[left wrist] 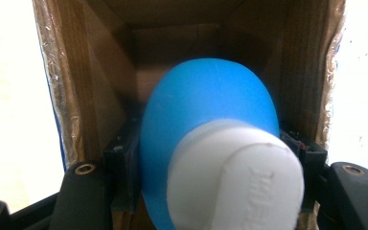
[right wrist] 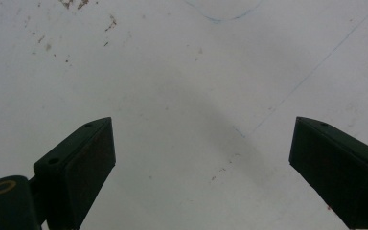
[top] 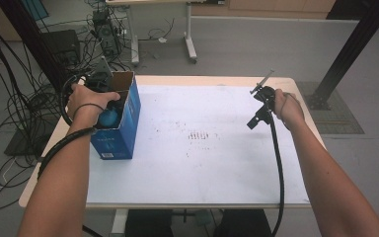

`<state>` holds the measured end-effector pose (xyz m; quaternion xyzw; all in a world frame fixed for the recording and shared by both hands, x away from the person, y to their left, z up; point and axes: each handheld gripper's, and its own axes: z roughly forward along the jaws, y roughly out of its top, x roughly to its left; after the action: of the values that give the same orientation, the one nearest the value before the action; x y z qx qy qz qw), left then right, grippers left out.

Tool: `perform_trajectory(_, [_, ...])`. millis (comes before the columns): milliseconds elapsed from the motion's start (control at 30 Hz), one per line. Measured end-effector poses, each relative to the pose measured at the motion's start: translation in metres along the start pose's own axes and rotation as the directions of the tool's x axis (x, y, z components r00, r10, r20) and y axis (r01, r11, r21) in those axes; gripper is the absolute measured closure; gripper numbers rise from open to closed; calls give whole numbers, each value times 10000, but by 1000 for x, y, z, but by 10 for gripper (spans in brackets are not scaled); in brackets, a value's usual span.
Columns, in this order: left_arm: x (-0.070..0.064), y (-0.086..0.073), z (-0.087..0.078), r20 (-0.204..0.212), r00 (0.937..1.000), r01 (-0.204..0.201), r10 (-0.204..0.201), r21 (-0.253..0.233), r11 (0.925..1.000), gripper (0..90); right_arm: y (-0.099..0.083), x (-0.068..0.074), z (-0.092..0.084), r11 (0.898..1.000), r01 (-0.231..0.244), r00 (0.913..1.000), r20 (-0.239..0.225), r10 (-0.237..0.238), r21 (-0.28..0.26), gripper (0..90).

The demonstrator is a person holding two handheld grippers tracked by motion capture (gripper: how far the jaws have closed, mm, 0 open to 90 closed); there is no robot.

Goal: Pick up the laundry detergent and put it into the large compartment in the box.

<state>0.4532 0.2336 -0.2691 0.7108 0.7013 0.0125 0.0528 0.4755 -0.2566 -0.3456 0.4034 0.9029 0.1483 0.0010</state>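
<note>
An open-topped blue cardboard box [top: 116, 140] stands near the left edge of the white table [top: 202, 168]. My left gripper [top: 114, 104] reaches down into it and is shut on a blue rounded object [top: 109, 117]. In the left gripper view the blue object [left wrist: 206, 100] has a white cylindrical end [left wrist: 235, 177] pointing at the camera. My left gripper [left wrist: 211, 153] has both jaws pressed on its sides, between the box's brown inner walls [left wrist: 100, 72]. My right gripper [top: 255, 119] hangs over the table's right side. In its own view my right gripper [right wrist: 201, 158] is open above the bare tabletop [right wrist: 172, 72].
Brown specks [top: 200, 136] mark the table's middle. Many black cables [top: 15, 98] hang and lie beyond the table's left edge. A black post [top: 348, 49] stands at the far right, and another table's legs [top: 190, 39] are behind. Faint blue pen lines [right wrist: 311, 67] cross the tabletop.
</note>
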Motion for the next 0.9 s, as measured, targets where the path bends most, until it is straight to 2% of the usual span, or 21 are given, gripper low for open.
perform_trajectory(267, [3,0,0,123,9997,191,-190,-62,9998,377,-1,-1,-1,10000,2,10000,8,-2,-10,82])
perform_trajectory(900, [3,-1,0,119,9994,320,-319,-108,9994,378,-2,0,-3,10000,7,10000,51,-7,-51,82])
